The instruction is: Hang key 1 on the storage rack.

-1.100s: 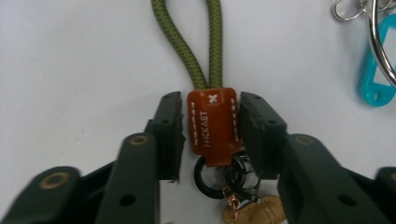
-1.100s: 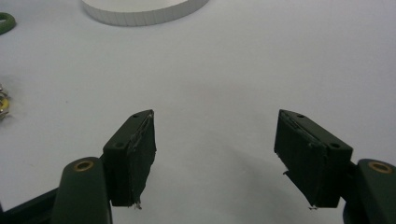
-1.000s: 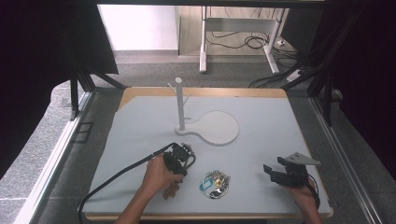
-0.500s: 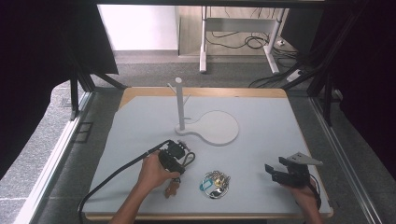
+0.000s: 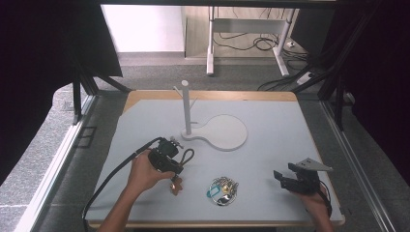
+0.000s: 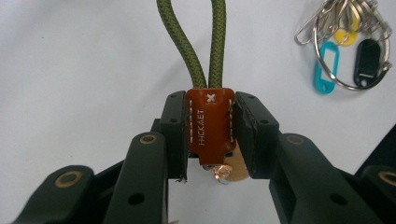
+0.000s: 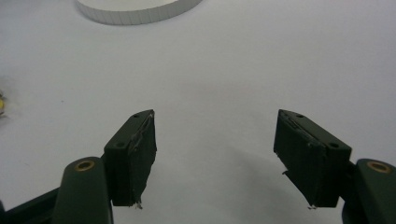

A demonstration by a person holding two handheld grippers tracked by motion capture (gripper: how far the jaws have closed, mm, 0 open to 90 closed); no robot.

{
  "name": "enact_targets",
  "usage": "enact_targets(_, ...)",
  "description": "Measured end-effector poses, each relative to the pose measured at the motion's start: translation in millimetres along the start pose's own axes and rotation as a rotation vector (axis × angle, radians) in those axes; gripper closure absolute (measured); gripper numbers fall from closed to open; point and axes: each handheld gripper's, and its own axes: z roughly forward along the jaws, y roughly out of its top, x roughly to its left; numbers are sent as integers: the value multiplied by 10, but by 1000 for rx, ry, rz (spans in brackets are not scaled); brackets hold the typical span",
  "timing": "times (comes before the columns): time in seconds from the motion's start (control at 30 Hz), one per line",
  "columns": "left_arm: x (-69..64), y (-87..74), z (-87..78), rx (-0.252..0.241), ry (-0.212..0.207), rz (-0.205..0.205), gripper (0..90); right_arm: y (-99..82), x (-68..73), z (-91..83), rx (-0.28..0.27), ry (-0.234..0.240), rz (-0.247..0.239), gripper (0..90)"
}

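My left gripper (image 5: 167, 157) is at the front left of the table, shut on the brown leather tab (image 6: 210, 122) of a keychain. The tab sits squarely between both pads. Its olive-green cord loop (image 6: 191, 42) runs forward from the jaws, and a coppery fitting (image 6: 223, 171) hangs under the tab. In the high view the loop (image 5: 187, 155) sticks out to the right of the gripper. My right gripper (image 5: 283, 179) rests at the front right, open, with only bare table between its jaws (image 7: 215, 154).
A bunch of keys on a ring (image 5: 222, 190) with teal, yellow and black tags (image 6: 345, 51) lies between the two hands. A white stand with an upright post (image 5: 185, 106) and a round base (image 5: 225, 133) is at mid-table. The base's rim (image 7: 135, 11) lies ahead of the right gripper.
My left hand has lifted and drifted a little left with the keychain held in the jaws. The right hand has stayed where it was.
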Motion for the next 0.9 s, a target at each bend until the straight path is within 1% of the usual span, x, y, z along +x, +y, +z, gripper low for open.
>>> enact_targets(0.07,30,-20,-36,-18,-22,-19,665,0,0,-1,0,1,-1,296)
enact_targets(0.1,51,-31,-52,-23,-25,-21,665,-1,-2,-1,0,0,-1,296)
enact_targets(0.3,165,-112,-138,-42,-31,-48,665,-3,-5,0,1,-1,1,296)
enact_targets(0.4,212,-145,-196,-61,-26,-54,665,-4,-1,5,4,-3,-3,297)
enact_targets(0.53,278,-163,-284,-82,-42,-60,665,-1,12,10,5,-3,-9,297)
enact_targets(0.7,381,-178,-384,-108,-49,-81,666,-3,12,8,6,-3,-9,297)
enact_targets(0.77,418,-185,-419,-124,-59,-88,665,-6,5,5,5,-5,-6,297)
enact_targets(0.9,458,-187,-464,-144,-70,-94,666,-8,-2,0,5,-6,-3,297)
